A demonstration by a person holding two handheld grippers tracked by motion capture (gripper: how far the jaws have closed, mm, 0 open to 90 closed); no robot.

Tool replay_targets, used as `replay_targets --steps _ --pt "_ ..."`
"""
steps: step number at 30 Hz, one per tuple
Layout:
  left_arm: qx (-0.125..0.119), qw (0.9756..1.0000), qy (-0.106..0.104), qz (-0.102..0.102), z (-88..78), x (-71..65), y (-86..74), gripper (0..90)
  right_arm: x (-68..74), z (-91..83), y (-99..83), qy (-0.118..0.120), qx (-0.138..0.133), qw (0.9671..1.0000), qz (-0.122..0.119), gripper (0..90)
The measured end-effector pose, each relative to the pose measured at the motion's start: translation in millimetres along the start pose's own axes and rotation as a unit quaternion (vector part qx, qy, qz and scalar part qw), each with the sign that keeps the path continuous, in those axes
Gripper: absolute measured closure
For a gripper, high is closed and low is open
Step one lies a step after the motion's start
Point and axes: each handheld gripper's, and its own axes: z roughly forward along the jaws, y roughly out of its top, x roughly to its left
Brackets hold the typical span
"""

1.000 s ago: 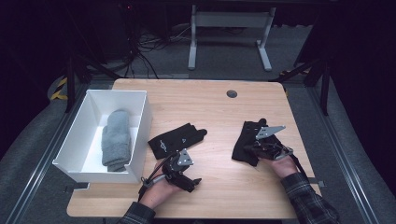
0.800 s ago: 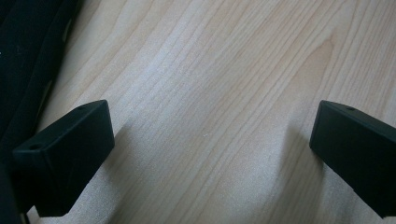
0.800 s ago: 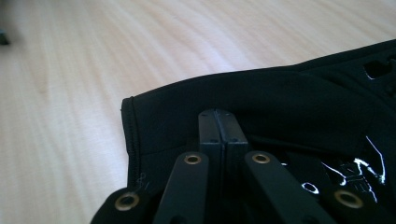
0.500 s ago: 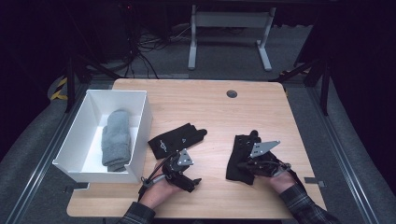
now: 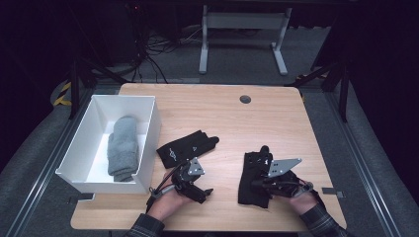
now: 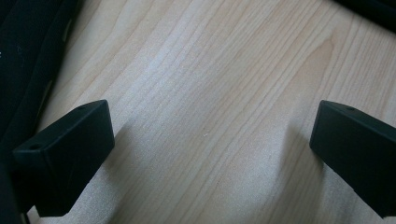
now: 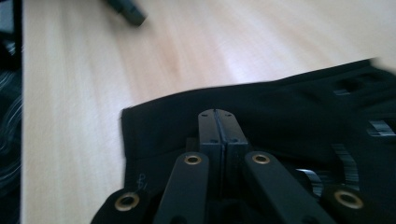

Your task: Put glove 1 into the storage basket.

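Note:
Two black gloves lie on the wooden table (image 5: 217, 113). My right gripper (image 5: 257, 185) is shut, its tips on the cuff end of the right black glove (image 5: 252, 165). In the right gripper view the jaws (image 7: 217, 114) meet flat over that glove's (image 7: 303, 107) fabric near its edge. The other black glove (image 5: 185, 148) lies left of centre. My left gripper (image 5: 200, 190) rests just below it, open. In the left gripper view its jaws (image 6: 210, 140) stand wide over bare wood, with the glove's edge (image 6: 23, 56) at the left.
A white box (image 5: 150, 131) stands at the table's left side with a grey knitted piece (image 5: 121, 148) inside. A round dark grommet (image 5: 245, 99) sits near the far edge. Bare wood lies between the two gloves and across the table's far half.
My right gripper has moved toward the near edge and a little left, and the right black glove has come along with it. The left gripper and its glove have stayed put.

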Motion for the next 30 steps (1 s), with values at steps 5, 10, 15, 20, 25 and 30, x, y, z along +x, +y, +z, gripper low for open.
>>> replay_targets --steps 5,10,15,20,25,30 --pt "0.0 1.0 0.0 0.0 0.0 0.0 0.0 0.2 -29.8 -11.7 1.0 -0.056 -0.01 0.998 0.027 90.0" --pt "0.0 1.0 0.0 0.0 0.0 0.0 0.0 0.2 -60.1 -12.5 -0.1 -0.086 -0.009 0.9946 0.058 90.0" --pt "0.0 1.0 0.0 0.0 0.0 0.1 0.0 0.2 -73.4 -3.3 -3.7 -0.088 0.008 0.9937 0.068 90.0" --pt "0.0 1.0 -0.001 0.0 0.0 0.0 0.0 0.2 -74.5 7.1 -0.8 -0.084 0.02 0.9943 0.062 90.0" --pt "0.0 1.0 -0.001 0.0 0.1 0.1 0.0 0.2 -69.0 10.4 2.1 -0.079 0.023 0.9952 0.053 90.0" --pt "-0.002 1.0 -0.001 0.002 0.4 0.4 0.2 0.2 -62.6 12.8 4.8 -0.071 0.027 0.9961 0.044 90.0"
